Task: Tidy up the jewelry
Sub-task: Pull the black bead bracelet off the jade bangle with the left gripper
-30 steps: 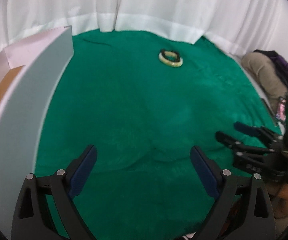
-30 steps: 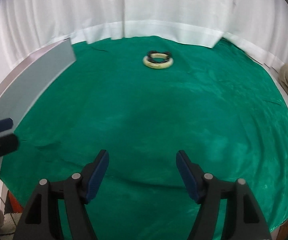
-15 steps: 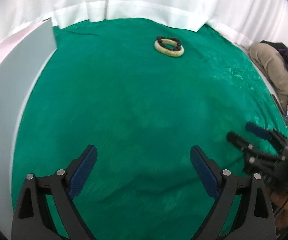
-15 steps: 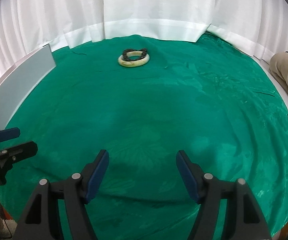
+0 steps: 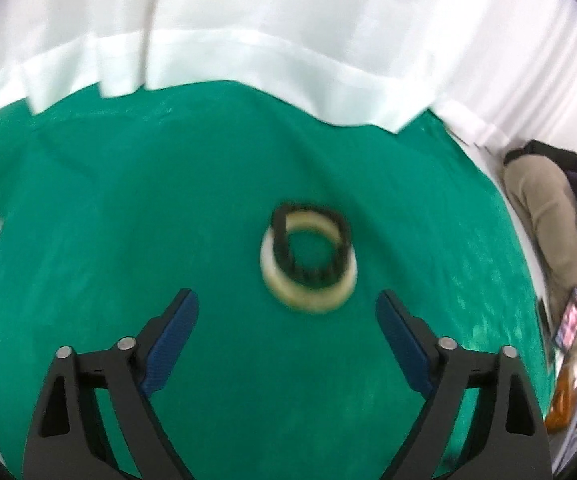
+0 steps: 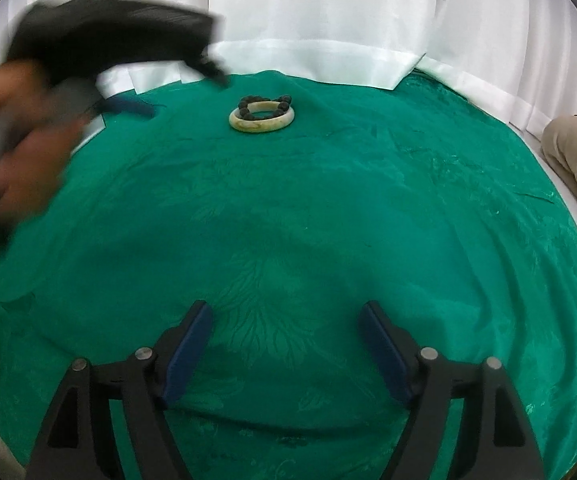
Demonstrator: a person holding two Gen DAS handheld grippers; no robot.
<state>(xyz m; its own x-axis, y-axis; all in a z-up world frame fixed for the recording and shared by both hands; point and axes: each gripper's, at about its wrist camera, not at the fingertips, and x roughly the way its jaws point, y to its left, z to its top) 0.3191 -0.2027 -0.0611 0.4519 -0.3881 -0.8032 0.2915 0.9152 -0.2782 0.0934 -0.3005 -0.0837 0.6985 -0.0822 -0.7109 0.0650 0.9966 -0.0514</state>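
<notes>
We see even, bright light, heavy motion blur over the bangle [image 5: 308,264] in our left view, right view sharper, fisheye-bent dark corners.

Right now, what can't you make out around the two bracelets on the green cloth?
- Left wrist view: motion blur smears the beaded bracelet and pale bangle; single beads are unreadable.
- Right wrist view: the left gripper is a blur, with its jaws indistinct.
- Right wrist view: the bangle's markings are too small.
</notes>
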